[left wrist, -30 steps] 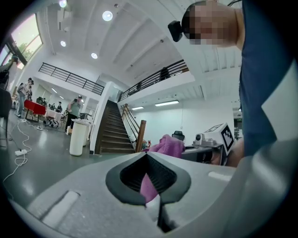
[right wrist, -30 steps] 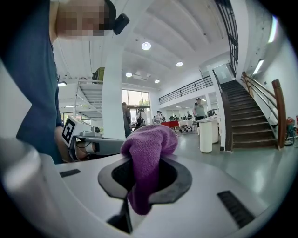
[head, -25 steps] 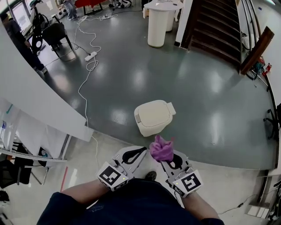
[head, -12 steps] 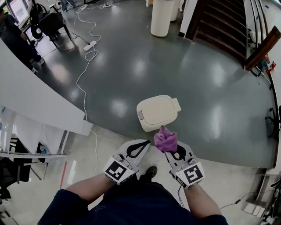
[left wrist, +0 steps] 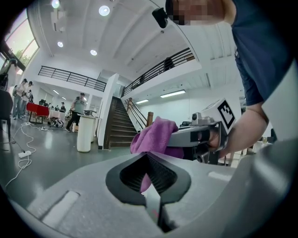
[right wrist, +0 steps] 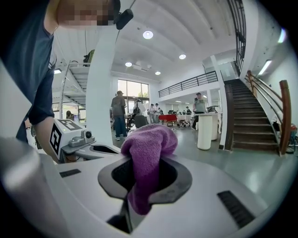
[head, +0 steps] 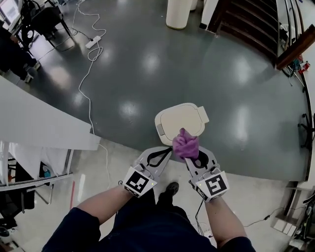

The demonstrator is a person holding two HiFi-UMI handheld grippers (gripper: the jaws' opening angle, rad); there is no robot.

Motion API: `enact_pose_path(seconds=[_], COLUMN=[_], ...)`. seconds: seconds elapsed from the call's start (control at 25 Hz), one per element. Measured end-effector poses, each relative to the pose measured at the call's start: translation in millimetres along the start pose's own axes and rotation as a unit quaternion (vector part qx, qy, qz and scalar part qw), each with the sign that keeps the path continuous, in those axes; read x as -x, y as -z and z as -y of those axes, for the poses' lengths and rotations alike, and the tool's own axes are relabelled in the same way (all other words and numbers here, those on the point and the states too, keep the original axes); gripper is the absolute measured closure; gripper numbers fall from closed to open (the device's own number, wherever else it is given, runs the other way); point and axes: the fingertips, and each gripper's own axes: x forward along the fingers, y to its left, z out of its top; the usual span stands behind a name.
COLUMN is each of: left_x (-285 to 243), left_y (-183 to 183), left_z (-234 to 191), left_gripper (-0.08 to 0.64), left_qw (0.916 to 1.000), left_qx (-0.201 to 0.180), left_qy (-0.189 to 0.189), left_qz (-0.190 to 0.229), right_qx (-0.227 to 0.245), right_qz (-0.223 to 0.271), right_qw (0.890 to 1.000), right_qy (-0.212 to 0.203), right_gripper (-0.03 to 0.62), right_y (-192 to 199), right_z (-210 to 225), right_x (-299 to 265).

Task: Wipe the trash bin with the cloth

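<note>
**Q:** What does the right hand-held gripper (head: 189, 154) carry?

**A:** Its jaws are clamped on the purple cloth (right wrist: 148, 151). The cloth bunches above them, and its lower end disappears into the slot between the jaws.

**Q:** And the left hand-held gripper (head: 167, 150)?

**A:** Its jaws are pressed together with nothing between them. The purple seen through their opening in the left gripper view is the cloth in the other gripper, beyond.

**Q:** Where is the trash bin (head: 179, 120)?

**A:** It stands on the grey floor (head: 147, 64), just ahead of both grippers. From above only its cream lid shows; its sides are hidden. The cloth overlaps the lid's near edge in the head view, and contact cannot be judged.

**Q:** What is cut off?

**A:** The white cylinder (head: 178, 12), by the frame's top edge.
</note>
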Motion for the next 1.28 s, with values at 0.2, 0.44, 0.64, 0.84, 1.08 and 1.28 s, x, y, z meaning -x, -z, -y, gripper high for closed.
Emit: enact_pose_path(seconds=[0.2, 0.44, 0.64, 0.84, 1.08, 1.28], left_x=[-20.5, -37.1, -46.6, -57.6, -74.0, -85.9], left_y=[28.1, 64.9, 92.2, 128.5, 175.6, 201.0], left_z=[-24.3, -51.1, -68.4, -79.2, -84.6, -91.3], left_gripper=[0.569, 0.569, 0.569, 0.569, 0.569, 0.569], left_qw=[0.9999, 0.9995, 0.9991, 0.9985, 0.997, 0.9955], left_qx=[-0.004, 0.004, 0.009, 0.02, 0.028, 0.032], left_qy=[-0.004, -0.011, -0.019, -0.027, -0.027, -0.032], left_qz=[-0.016, -0.03, -0.037, -0.042, -0.067, -0.083], right_qx=[0.022, 0.029, 0.039, 0.051, 0.08, 0.128], right_qz=[-0.014, -0.03, -0.062, -0.093, -0.128, -0.177], right_qw=[1.0, 0.999, 0.997, 0.994, 0.988, 0.975], right_qy=[-0.003, 0.007, 0.002, -0.01, -0.017, -0.026], right_gripper=[0.523, 0.523, 0.523, 0.522, 0.523, 0.522], right_y=[13.0, 38.7, 75.7, 119.5, 163.0, 195.4], right_z=[18.0, 44.1, 55.6, 66.8, 80.0, 90.8], right_x=[-37.5, -73.7, -107.5, -142.3, -182.8, -216.0])
